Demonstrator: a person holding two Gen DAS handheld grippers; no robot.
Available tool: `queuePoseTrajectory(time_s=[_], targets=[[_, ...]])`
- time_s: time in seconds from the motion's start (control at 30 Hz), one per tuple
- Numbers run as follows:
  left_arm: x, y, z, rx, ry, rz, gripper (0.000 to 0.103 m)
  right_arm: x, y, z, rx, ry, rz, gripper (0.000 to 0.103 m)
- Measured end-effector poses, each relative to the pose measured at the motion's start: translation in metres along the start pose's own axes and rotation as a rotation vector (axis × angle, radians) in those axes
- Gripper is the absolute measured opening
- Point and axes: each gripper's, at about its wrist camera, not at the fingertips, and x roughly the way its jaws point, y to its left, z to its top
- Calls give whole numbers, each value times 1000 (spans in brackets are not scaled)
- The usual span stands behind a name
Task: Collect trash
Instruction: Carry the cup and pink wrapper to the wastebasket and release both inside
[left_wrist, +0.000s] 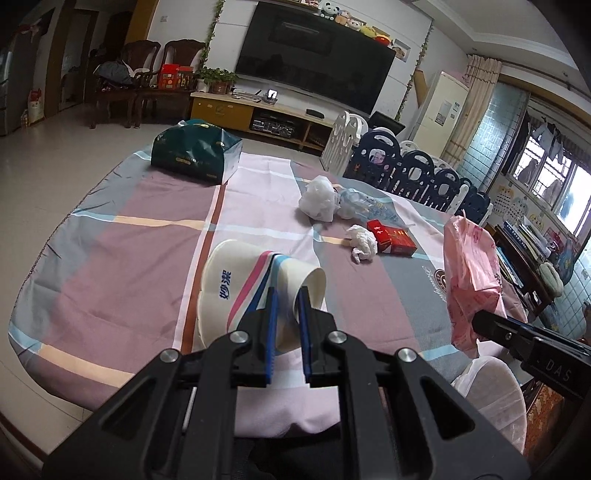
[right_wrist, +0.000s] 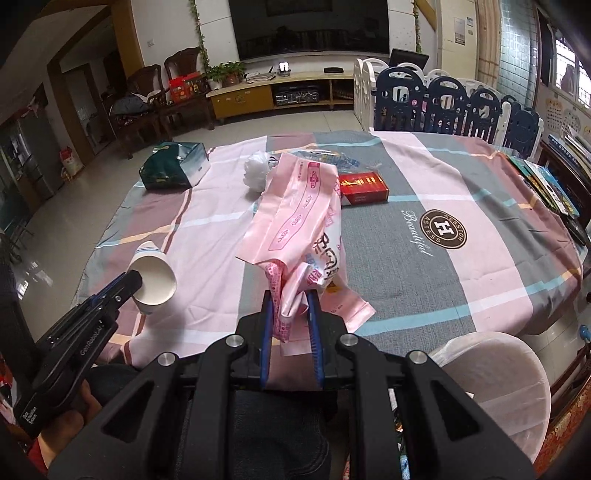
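Left claw: my left gripper (left_wrist: 286, 295) pinches the rim wall of a white paper cup (left_wrist: 255, 291), one blue finger (left_wrist: 272, 325) outside the wall and the other inside the mouth. From the right wrist view this same gripper (right_wrist: 129, 282) sits at the cup's (right_wrist: 153, 275) open mouth, low on the left.

Cup: it is tipped on its side, lifted above the tablecloth (left_wrist: 122, 258), with pink and blue stripes and blue lettering on its wall.

Right claw: my right gripper (right_wrist: 291, 306) is pressed together on a bunched fold of a pink plastic bag (right_wrist: 299, 221). In the left wrist view that gripper (left_wrist: 480, 321) reaches in from the right edge, with the bag (left_wrist: 469, 273) standing up from its tip.

Bag: it hangs crumpled over the near middle of the table, printed with red and pink marks.

Trash on the table: beyond the bag lie a red carton (left_wrist: 393, 240), a crumpled white tissue (left_wrist: 362, 242) just beside it, a white plastic wad (left_wrist: 318, 199) and a clear crushed wrapper (left_wrist: 364, 206) touching that wad.

Far left corner: a dark green gift bag (left_wrist: 195, 151) lies on its side.

Near right: a bin lined with white plastic (right_wrist: 491, 384) stands just off the table's edge.
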Motion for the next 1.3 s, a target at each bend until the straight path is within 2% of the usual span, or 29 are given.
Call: queuePoseTrajectory(time_s=[0.4,0.83,0.97,1.13,1.23,1.3], targets=[[2,1,0,-16,11,-4,12,6,17,-5,-38,22,-6,18],[4,1,0,-20,24,4,12,-5,0,-3,6,-1,2,18],[5,1,0,-18,30,9,12,-33,-27,-3,36,-36,-27,19],[5,1,3,-34,36,1,12,-70,-81,-30,76,-29,-111,19],[-5,-12,6,-6,7,3,12,-72,-117,-62,142,45,-146,19],[-12,-27,7,11,16,-66,12,-59,-135,-85,183,133,-151,19]])
